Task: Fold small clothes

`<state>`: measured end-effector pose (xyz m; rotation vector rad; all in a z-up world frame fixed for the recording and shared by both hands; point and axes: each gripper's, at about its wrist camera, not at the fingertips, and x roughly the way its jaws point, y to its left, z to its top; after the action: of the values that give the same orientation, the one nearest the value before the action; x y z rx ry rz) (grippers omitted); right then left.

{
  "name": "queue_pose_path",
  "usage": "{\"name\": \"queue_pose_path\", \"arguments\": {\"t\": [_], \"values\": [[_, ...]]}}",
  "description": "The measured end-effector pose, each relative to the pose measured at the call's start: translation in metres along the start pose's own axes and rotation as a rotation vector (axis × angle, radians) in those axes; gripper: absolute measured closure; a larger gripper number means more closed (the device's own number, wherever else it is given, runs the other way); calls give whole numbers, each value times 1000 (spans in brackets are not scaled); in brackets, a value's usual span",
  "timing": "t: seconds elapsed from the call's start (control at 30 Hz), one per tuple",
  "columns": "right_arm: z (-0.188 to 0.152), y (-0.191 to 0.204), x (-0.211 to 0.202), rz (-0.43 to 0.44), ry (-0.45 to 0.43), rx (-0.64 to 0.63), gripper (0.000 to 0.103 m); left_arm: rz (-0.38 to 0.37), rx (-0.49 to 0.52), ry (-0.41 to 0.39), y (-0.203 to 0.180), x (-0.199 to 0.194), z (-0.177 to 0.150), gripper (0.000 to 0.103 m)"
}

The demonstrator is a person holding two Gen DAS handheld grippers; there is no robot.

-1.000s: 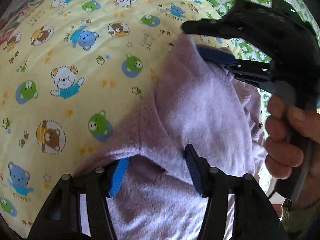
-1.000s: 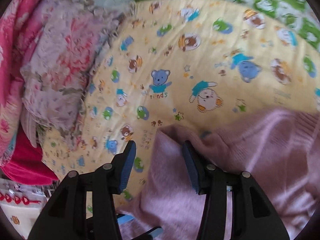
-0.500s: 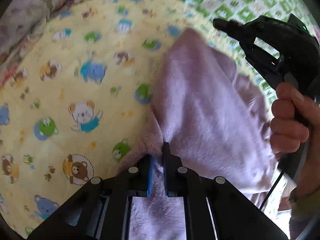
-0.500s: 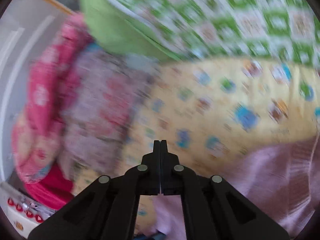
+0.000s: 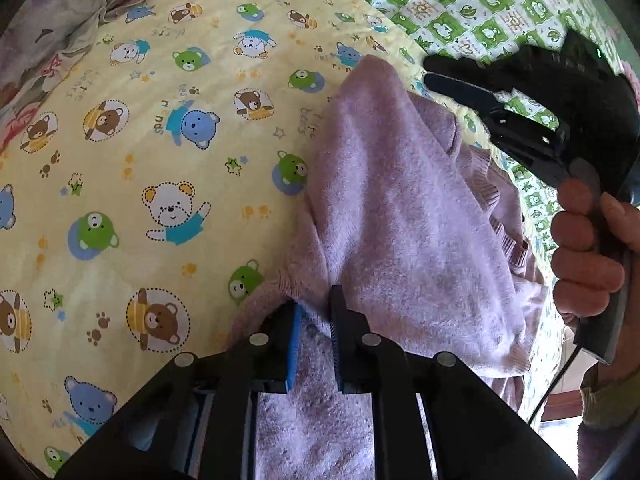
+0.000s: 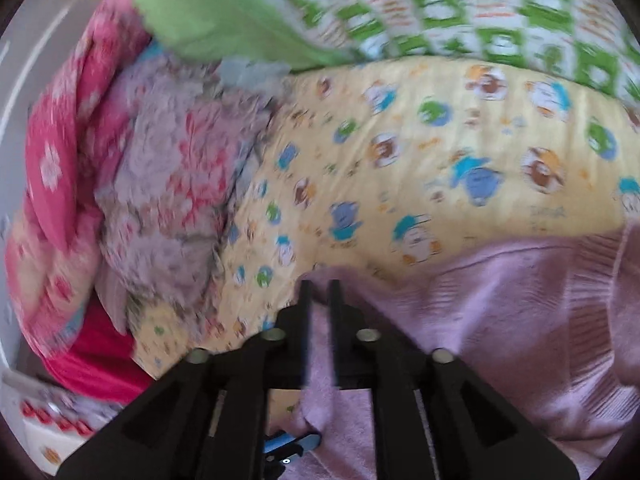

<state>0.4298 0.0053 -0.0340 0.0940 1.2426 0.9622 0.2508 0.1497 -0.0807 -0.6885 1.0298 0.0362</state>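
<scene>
A lilac knit garment (image 5: 400, 208) lies partly folded on a yellow bear-print sheet (image 5: 160, 140); one flap is laid over its body. My left gripper (image 5: 316, 308) pinches a ridge of the garment's near edge. Its jaws are starting to open, and cloth still fills the narrow gap. In the left wrist view my right gripper (image 5: 427, 73) hovers just beyond the garment's far corner, held by a person's hand (image 5: 588, 248). Its jaws are opening with nothing between them. The blurred right wrist view shows the same gripper (image 6: 320, 286) above the garment (image 6: 500, 300).
A green checked quilt (image 5: 460, 0) borders the sheet at the far side. Crumpled floral bedding (image 6: 168, 184) and a pink pillow (image 6: 52, 152) are heaped to the left. Bare sheet (image 6: 440, 140) stretches left of and beyond the garment.
My left jaws closed on the garment's near edge, then parted slightly. My right jaws shut, then lifted off the far corner and began parting.
</scene>
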Motion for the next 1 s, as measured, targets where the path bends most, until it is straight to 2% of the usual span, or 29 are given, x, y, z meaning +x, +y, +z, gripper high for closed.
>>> {"name": "queue_pose_path", "arguments": {"t": [0.03, 0.1, 0.17, 0.23, 0.3, 0.37, 0.43, 0.5, 0.6, 0.7, 0.77, 0.8, 0.83, 0.87, 0.9, 0.93, 1.0], "values": [[-2, 6, 1, -31, 1, -44, 47, 0, -1, 4, 2, -1, -1, 90], [-13, 6, -8, -59, -8, -92, 47, -6, -11, 13, 3, -1, 2, 89], [-28, -10, -25, -80, -25, -60, 47, -13, -8, 11, 7, -7, 1, 87], [-55, -41, -57, -136, -91, 16, 47, -19, 2, 18, 8, -10, -1, 85], [-91, -77, -93, -242, -148, 86, 47, -23, 6, 29, 10, -12, -3, 80], [-126, -111, -125, -338, -173, 165, 47, -36, 5, 39, 12, -14, -5, 78], [-156, -139, -151, -394, -189, 251, 47, -40, 9, 46, 13, -15, -6, 76], [-186, -163, -178, -484, -212, 320, 47, -44, 10, 58, 12, -14, -7, 73], [-221, -188, -211, -566, -256, 427, 47, -43, 6, 65, 10, -14, -7, 71], [-241, -208, -217, -555, -235, 514, 47, -31, -2, 72, 10, -9, -5, 71], [-245, -212, -212, -555, -220, 532, 47, -25, -9, 71, 9, -7, -3, 71], [-246, -211, -209, -529, -224, 527, 47, -18, -5, 70, 7, -6, -2, 70], [-245, -208, -207, -515, -227, 516, 49, -7, -1, 67, 5, -6, -2, 70], [-242, -204, -204, -502, -229, 494, 55, 5, 3, 67, 3, -4, -2, 70], [-240, -201, -201, -480, -220, 482, 81, 14, 6, 66, 2, -3, -2, 70], [-238, -197, -196, -450, -207, 480, 99, 20, 8, 65, 1, -2, -2, 70], [-236, -187, -204, -451, -237, 447, 99, 33, 17, 64, -1, -1, -2, 70]]}}
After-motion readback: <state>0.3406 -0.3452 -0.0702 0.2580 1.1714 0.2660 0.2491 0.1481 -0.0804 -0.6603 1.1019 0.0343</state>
